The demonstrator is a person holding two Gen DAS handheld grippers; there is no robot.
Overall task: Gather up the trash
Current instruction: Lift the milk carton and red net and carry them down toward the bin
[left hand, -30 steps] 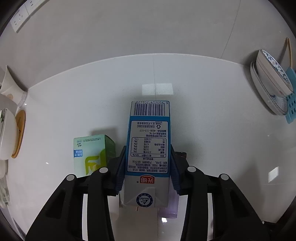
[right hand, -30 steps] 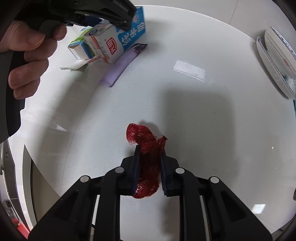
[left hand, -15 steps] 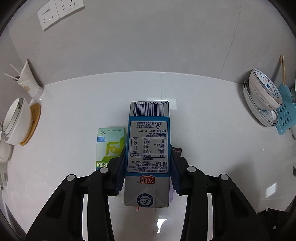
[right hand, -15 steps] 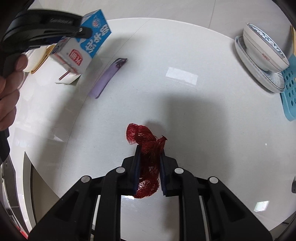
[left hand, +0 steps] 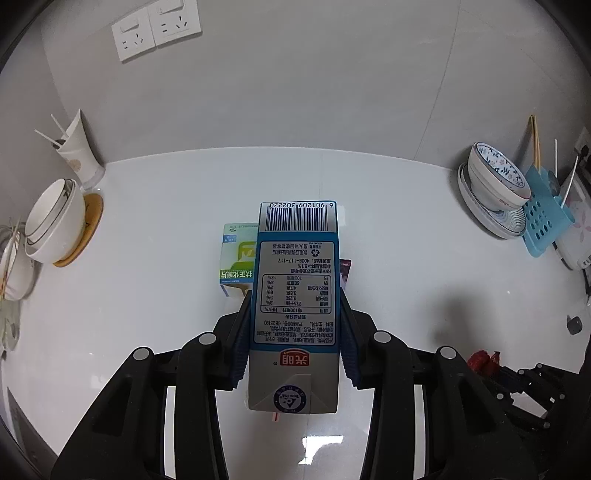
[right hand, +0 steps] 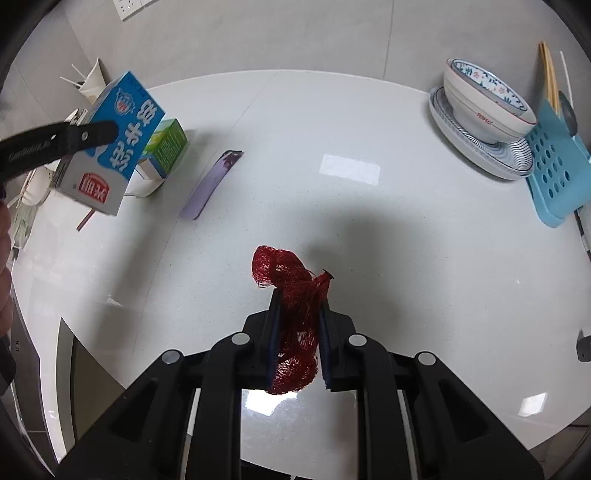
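Observation:
My left gripper (left hand: 293, 306) is shut on a blue and white milk carton (left hand: 297, 280) and holds it in the air above the white counter (left hand: 147, 295). The carton also shows in the right wrist view (right hand: 114, 147), gripped by the left gripper's black finger (right hand: 66, 142). My right gripper (right hand: 298, 299) is shut on a wad of red mesh netting (right hand: 295, 314), held above the counter. A green and white small box (left hand: 238, 258) and a purple wrapper (right hand: 212, 184) lie on the counter below the carton.
Stacked white bowls on a coaster (left hand: 55, 221) and a paper cup (left hand: 79, 151) stand at the left. A patterned bowl on plates (right hand: 484, 107) and a blue rack (right hand: 554, 166) stand at the right. Wall sockets (left hand: 155, 31) are behind. The counter's front edge (right hand: 74, 350) is near.
Both grippers have risen and pulled back from the counter, each keeping its load. The carton is now well above the green box and the purple wrapper.

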